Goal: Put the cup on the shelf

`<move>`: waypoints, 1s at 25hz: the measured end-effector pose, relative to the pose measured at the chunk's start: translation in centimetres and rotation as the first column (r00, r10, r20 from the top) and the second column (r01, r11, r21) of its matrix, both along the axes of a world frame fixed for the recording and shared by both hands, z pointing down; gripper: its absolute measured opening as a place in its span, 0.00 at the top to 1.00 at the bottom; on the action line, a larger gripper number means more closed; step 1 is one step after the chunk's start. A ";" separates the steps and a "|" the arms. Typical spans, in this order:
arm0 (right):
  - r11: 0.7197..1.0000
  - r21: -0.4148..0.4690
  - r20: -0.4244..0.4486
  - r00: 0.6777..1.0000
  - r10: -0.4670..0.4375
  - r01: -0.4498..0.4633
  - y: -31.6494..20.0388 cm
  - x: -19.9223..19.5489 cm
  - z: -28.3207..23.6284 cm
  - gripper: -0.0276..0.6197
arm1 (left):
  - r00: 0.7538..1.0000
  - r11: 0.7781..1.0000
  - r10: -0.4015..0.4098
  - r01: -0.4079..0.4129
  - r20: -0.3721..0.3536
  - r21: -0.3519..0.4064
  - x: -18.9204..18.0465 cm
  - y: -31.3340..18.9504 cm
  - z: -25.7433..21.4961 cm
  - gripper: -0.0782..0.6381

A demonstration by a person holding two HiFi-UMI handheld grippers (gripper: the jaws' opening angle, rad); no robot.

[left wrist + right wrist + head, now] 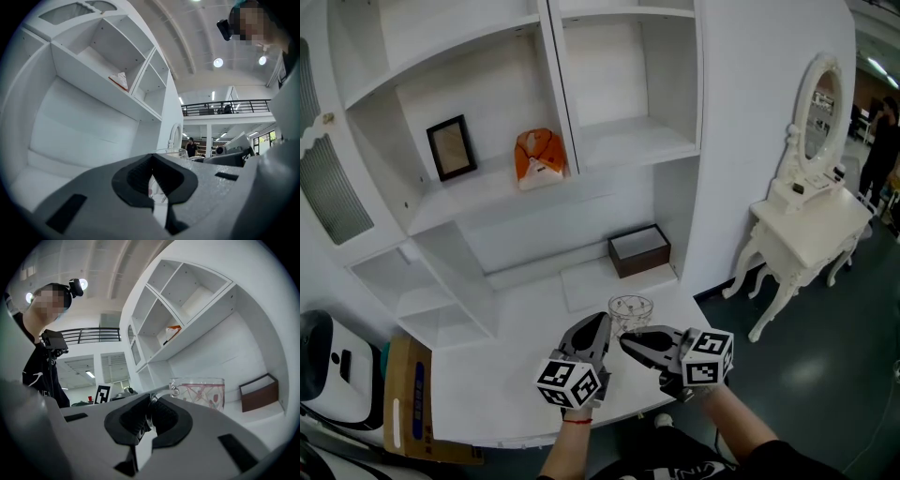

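Note:
A clear glass cup (630,307) with a pink pattern stands on the white counter (506,375) in front of the shelf unit (623,145). My right gripper (625,339) comes in from the right, just below the cup. In the right gripper view the right gripper (151,409) is shut on the handle of the cup (199,391). My left gripper (600,323) sits against the cup's left side, jaws together. From the left gripper view only the rim of the cup (171,151) shows past the left gripper (151,174), with nothing seen between the pads.
A black picture frame (451,147) and an orange object (538,157) stand on a middle shelf. A brown open box (639,250) rests at the counter's back. To the right is a white dressing table (806,220); at lower left, a cardboard box (406,394).

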State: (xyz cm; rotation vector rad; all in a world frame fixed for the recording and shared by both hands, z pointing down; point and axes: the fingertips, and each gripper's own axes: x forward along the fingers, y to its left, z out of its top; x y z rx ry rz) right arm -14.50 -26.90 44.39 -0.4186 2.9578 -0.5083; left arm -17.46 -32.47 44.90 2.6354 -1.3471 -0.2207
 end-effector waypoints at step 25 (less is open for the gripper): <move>0.982 0.177 -0.044 0.997 0.070 -0.061 -10.1 6.9 -13.0 0.94 | 0.998 0.985 0.053 -0.056 0.028 0.160 7.9 -9.7 -15.1 0.88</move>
